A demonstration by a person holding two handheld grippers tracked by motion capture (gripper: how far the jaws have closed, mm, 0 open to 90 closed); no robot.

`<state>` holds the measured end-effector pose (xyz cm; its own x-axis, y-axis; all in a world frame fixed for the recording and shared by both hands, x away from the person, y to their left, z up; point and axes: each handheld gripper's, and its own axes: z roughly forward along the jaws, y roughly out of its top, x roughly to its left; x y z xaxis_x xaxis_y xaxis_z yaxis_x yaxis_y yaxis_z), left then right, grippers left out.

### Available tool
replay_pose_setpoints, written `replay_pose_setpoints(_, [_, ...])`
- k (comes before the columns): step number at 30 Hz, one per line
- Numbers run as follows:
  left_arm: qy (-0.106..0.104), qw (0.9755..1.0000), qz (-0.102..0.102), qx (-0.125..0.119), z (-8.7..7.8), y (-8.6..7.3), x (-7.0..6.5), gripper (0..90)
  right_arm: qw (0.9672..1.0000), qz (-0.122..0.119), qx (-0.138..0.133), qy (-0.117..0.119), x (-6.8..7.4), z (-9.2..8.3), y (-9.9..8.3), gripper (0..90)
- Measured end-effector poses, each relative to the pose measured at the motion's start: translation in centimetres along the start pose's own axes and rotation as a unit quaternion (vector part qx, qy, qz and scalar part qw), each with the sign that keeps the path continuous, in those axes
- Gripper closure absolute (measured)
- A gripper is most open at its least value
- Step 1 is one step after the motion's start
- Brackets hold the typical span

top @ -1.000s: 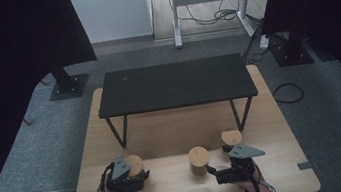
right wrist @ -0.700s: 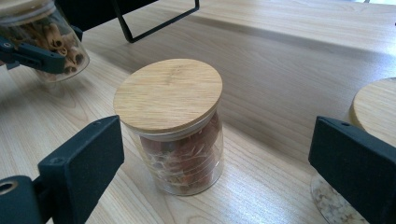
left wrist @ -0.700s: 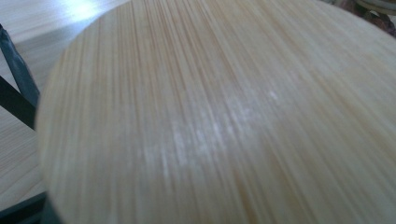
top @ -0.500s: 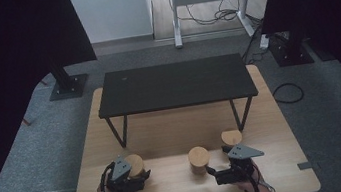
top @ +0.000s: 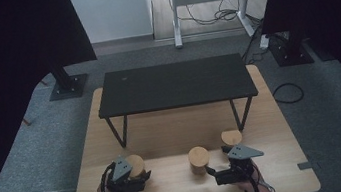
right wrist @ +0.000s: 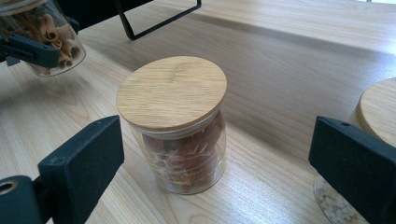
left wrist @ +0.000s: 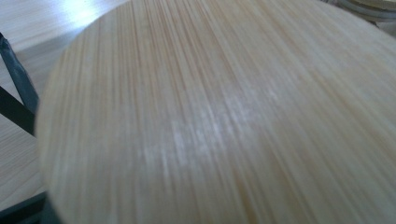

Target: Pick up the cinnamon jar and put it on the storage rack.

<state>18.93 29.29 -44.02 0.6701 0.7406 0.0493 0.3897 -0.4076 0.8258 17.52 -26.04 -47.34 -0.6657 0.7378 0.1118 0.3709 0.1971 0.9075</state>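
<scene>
**Left jar gripped, middle jar between open jaws**

High view: the left gripper [top: 136,174] clenches a cinnamon jar [top: 136,165] at the wooden table's [top: 163,127] seven o'clock.

Left gripper view: its bamboo lid [left wrist: 224,121] looms close.

Right gripper view: the right gripper [right wrist: 219,172] stands released around the middle jar [right wrist: 177,126], untouched.

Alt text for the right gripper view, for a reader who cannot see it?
A glass jar with a bamboo lid stands on a wooden table ahead of the right claw, whose jaws are open. The left claw grips a tilted jar of cinnamon sticks at upper left.
</scene>
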Motion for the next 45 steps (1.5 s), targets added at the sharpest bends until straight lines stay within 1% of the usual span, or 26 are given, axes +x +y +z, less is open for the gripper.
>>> replay_pose_setpoints(9, [0.002,1.0,-0.001,0.002,0.0,0.0,0.0,25.4,1.0,-0.001,0.003,0.002,0.0,0.1,0.0,2.8])
replay_pose_setpoints(10, [0.002,1.0,-0.001,0.001,0.0,0.0,0.0,25.4,1.0,0.004,0.001,0.007,-0.2,0.1,0.0,2.9])
replay_pose_setpoints(12, [0.003,1.0,-0.003,0.002,0.0,0.0,0.0,25.3,0.9999,0.008,0.0,0.008,-0.3,0.1,-0.1,2.9])
replay_pose_setpoints(19, [0.006,1.0,-0.004,-0.001,-0.3,0.0,0.0,25.3,0.9999,0.006,0.005,0.008,-0.4,0.3,-0.1,2.9])
replay_pose_setpoints(21, [0.006,1.0,-0.002,0.0,-0.5,0.2,0.0,25.4,0.9999,0.007,0.004,0.01,-0.4,0.3,-0.1,2.9])
replay_pose_setpoints(23, [0.005,1.0,-0.005,-0.002,-0.6,0.3,0.1,25.4,0.9999,0.006,0.003,0.009,-0.5,0.3,0.0,2.8])
replay_pose_setpoints(26, [-0.003,0.9999,-0.01,-0.006,-0.7,0.3,0.2,25.4,0.9999,0.009,-0.009,0.004,-0.4,0.0,-0.3,2.9])
replay_pose_setpoints(30, [-0.003,0.9999,-0.009,-0.009,-0.8,0.6,0.2,25.4,0.9997,0.013,-0.018,0.008,-0.5,-0.2,-0.4,2.9])
replay_pose_setpoints(37, [-0.004,0.9999,0.0,-0.01,-0.9,1.4,0.0,25.4,0.9999,0.007,-0.012,0.006,-0.3,-0.2,-0.2,2.8])
replay_pose_setpoints(41, [0.0,0.9999,0.006,-0.014,-1.2,2.1,0.0,25.4,0.9998,0.009,-0.016,0.002,-0.2,-0.2,-0.3,2.8])
replay_pose_setpoints(45, [0.002,0.9998,0.008,-0.017,-1.4,2.8,0.1,25.4,0.9998,0.008,-0.016,0.002,-0.2,-0.2,-0.3,2.8])
